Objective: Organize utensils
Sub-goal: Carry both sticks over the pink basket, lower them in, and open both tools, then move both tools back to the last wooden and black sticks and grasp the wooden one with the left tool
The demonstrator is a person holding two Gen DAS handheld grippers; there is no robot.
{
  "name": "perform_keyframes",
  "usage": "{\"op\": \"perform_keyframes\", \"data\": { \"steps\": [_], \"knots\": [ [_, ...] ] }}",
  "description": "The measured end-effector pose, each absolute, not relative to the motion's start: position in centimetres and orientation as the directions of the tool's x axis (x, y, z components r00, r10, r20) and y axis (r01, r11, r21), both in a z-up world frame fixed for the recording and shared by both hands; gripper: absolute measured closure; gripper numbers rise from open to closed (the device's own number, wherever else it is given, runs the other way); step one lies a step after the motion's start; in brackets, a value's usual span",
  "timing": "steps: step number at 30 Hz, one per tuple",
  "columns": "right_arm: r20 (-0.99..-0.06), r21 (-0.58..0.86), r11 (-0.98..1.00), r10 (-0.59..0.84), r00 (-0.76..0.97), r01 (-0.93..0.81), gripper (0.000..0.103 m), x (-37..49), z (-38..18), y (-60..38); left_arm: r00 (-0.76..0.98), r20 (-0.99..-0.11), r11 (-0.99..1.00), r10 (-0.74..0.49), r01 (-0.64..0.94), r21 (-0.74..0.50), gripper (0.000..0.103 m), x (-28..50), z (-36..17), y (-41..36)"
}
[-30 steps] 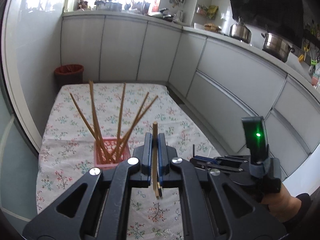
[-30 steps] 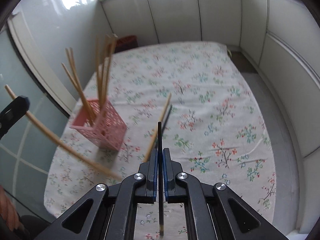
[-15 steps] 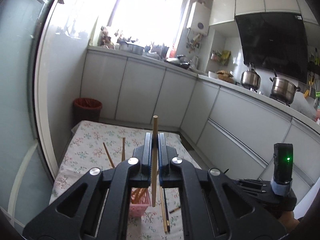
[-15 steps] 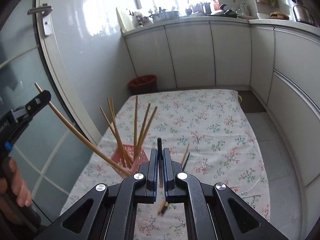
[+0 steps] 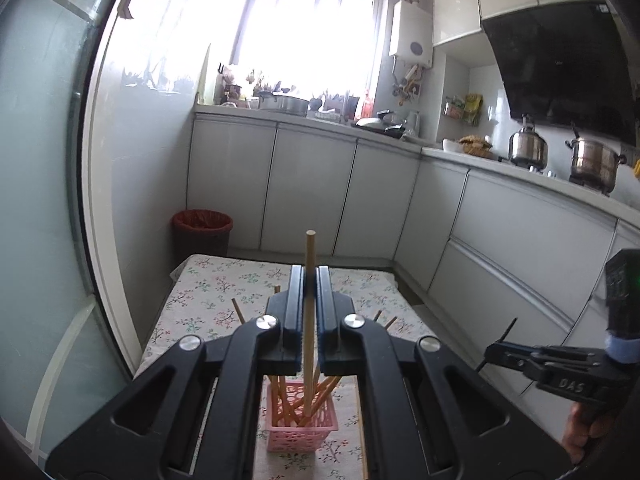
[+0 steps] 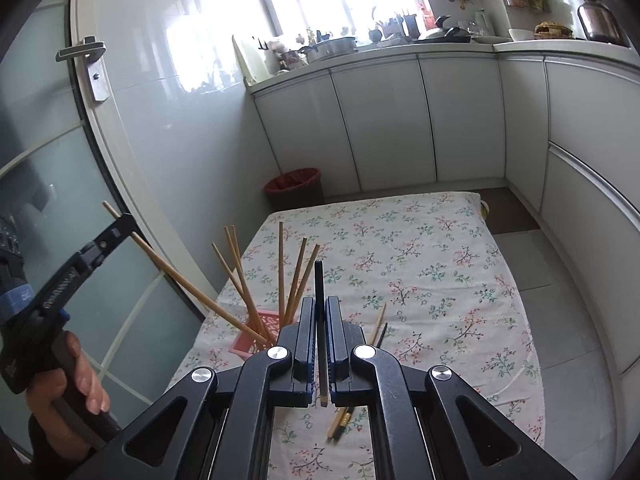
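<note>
A pink lattice basket point(image 5: 301, 432) stands on the floral table and holds several wooden chopsticks point(image 6: 281, 272); it also shows in the right wrist view point(image 6: 249, 340). My left gripper point(image 5: 309, 276) is shut on a wooden chopstick point(image 5: 309, 300), held upright with its lower end inside the basket. From the right wrist view the left gripper point(image 6: 120, 226) holds that chopstick slanting down into the basket. My right gripper point(image 6: 319, 304) is shut on a black chopstick point(image 6: 319, 280), right of and above the basket. It shows at the right of the left wrist view point(image 5: 492, 354).
A wooden and a black chopstick point(image 6: 360, 364) lie on the floral tablecloth point(image 6: 440, 280) right of the basket. A red bin point(image 6: 294, 186) stands beyond the table's far end. White cabinets run behind and right; a glass door point(image 6: 60, 200) is at the left.
Both grippers have risen and tilted up. My left gripper has brought its wooden chopstick over the basket and its lower end is now inside. The right still holds the black chopstick.
</note>
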State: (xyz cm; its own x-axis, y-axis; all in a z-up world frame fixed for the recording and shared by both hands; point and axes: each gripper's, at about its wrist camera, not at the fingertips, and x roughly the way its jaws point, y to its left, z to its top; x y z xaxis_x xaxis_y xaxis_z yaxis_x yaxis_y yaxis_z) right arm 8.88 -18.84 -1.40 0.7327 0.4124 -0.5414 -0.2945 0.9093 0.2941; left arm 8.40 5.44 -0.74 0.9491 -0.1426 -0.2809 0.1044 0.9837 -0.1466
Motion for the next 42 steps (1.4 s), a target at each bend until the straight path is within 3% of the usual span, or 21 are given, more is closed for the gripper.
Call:
{"op": "perform_keyframes", "data": {
  "steps": [10, 12, 14, 18, 20, 22, 28, 32, 36, 42],
  "knots": [
    [-0.539, 0.299, 0.903, 0.426, 0.727, -0.308, 0.098, 8.8, -1.3, -18.4, 0.903, -0.42, 0.994, -0.096, 0.066, -0.087, 0.097, 11.7, -4.1, 4.6],
    [-0.534, 0.303, 0.901, 0.43, 0.728, -0.31, 0.098, 8.8, -1.2, -18.3, 0.897, -0.429, 0.993, -0.106, 0.075, -0.089, 0.09, 12.1, -4.4, 4.6],
    [-0.529, 0.31, 0.899, 0.434, 0.729, -0.31, 0.098, 8.8, -1.1, -18.2, 0.892, -0.438, 0.992, -0.11, 0.075, -0.097, 0.072, 12.0, -4.5, 4.7],
    [-0.508, 0.331, 0.89, 0.448, 0.735, -0.313, 0.098, 9.0, -0.6, -17.9, 0.892, -0.435, 0.991, -0.119, 0.078, -0.112, 0.063, 11.1, -3.8, 4.8],
    [-0.495, 0.343, 0.884, 0.458, 0.739, -0.318, 0.098, 9.1, -0.3, -17.7, 0.89, -0.442, 0.99, -0.115, 0.068, -0.12, 0.048, 10.6, -3.6, 5.0],
    [-0.482, 0.353, 0.876, 0.471, 0.738, -0.329, 0.098, 9.4, 0.0, -17.2, 0.883, -0.457, 0.989, -0.109, 0.05, -0.14, 0.043, 9.9, -3.8, 5.5],
    [-0.459, 0.376, 0.861, 0.494, 0.738, -0.342, 0.098, 10.6, 0.3, -15.7, 0.795, -0.595, 0.982, -0.118, 0.002, -0.191, 0.037, 10.0, -6.2, 6.5],
    [-0.438, 0.392, 0.855, 0.498, 0.749, -0.339, 0.098, 11.3, 0.3, -15.1, 0.748, -0.659, 0.986, -0.082, -0.033, -0.161, 0.026, 10.4, -7.4, 7.2],
    [-0.423, 0.385, 0.855, 0.499, 0.756, -0.348, 0.098, 12.3, -0.1, -14.0, 0.704, -0.707, 0.987, -0.065, -0.061, -0.151, 0.025, 10.9, -8.4, 8.0],
    [-0.476, 0.363, 0.873, 0.475, 0.74, -0.327, 0.098, 14.3, -2.1, -12.3, 0.663, -0.743, 0.983, -0.085, -0.064, -0.17, 0.024, 11.4, -9.2, 8.2]
  ]
}}
